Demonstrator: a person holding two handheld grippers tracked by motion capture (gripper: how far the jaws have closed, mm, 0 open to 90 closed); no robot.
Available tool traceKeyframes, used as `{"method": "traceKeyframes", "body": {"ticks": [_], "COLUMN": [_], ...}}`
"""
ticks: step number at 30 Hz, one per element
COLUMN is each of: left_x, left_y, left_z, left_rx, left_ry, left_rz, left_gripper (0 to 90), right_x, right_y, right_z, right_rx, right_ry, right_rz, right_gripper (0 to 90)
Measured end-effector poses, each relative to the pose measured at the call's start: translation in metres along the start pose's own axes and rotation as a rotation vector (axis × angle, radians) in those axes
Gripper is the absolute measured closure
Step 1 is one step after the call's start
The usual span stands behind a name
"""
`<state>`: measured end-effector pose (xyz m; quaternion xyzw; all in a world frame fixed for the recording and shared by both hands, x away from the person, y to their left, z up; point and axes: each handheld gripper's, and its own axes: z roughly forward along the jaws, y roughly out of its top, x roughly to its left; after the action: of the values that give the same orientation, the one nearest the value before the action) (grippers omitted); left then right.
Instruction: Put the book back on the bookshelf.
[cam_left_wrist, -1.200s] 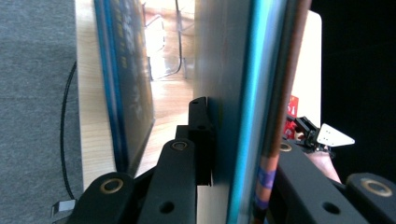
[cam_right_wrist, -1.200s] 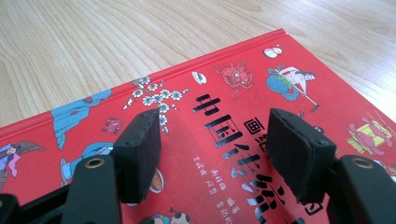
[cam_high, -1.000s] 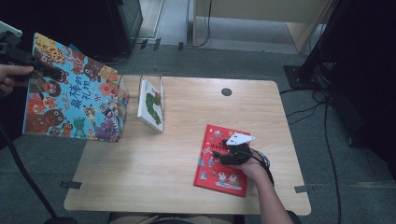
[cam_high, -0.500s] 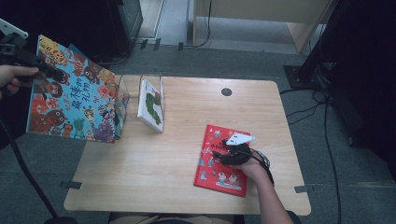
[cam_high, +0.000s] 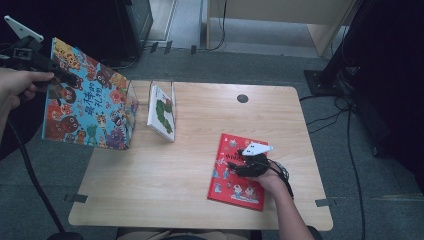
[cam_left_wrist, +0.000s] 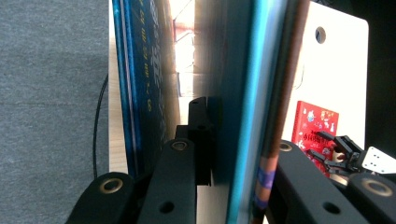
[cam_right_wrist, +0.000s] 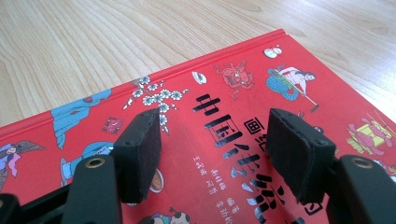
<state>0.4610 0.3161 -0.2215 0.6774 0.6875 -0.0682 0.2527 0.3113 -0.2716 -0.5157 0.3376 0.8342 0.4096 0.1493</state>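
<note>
My left gripper (cam_high: 62, 77) is shut on the top edge of a large colourful picture book (cam_high: 87, 105), held upright and tilted off the table's left edge. In the left gripper view the book's teal cover (cam_left_wrist: 238, 70) runs between the jaws of my left gripper (cam_left_wrist: 247, 158). A red picture book (cam_high: 235, 172) lies flat at the table's front right. My right gripper (cam_high: 240, 160) rests over it, open. In the right gripper view its pads stand apart above the red cover (cam_right_wrist: 224, 84), with nothing between them at my right gripper (cam_right_wrist: 217, 140).
A white book with a green caterpillar (cam_high: 161, 112) leans upright in a clear stand (cam_high: 131, 97) at the back left of the wooden table (cam_high: 150, 190). A dark round hole (cam_high: 242, 98) sits near the far edge. Cables and furniture legs lie on the floor behind.
My left hand has shifted the colourful book slightly right and down, nearer the clear stand. The right gripper and the red book have not moved.
</note>
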Motion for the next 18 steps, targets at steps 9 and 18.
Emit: {"method": "traceKeyframes", "body": {"ticks": [9, 18], "left_x": [0.0015, 0.0047], "left_y": [0.0035, 0.0007], "left_z": [0.0084, 0.0049], "left_rx": [0.005, 0.015], "left_ry": [0.004, 0.003], "left_rz": [0.002, -0.001], "left_gripper": [80.0, 80.3], "right_x": [0.0000, 0.0002], "right_y": [-0.0001, -0.0003], "right_z": [0.0000, -0.0001], "right_rx": [-0.001, -0.001], "right_ry": [0.000, 0.000], "right_rz": [0.001, 0.001], "right_gripper": [35.7, 35.8]}}
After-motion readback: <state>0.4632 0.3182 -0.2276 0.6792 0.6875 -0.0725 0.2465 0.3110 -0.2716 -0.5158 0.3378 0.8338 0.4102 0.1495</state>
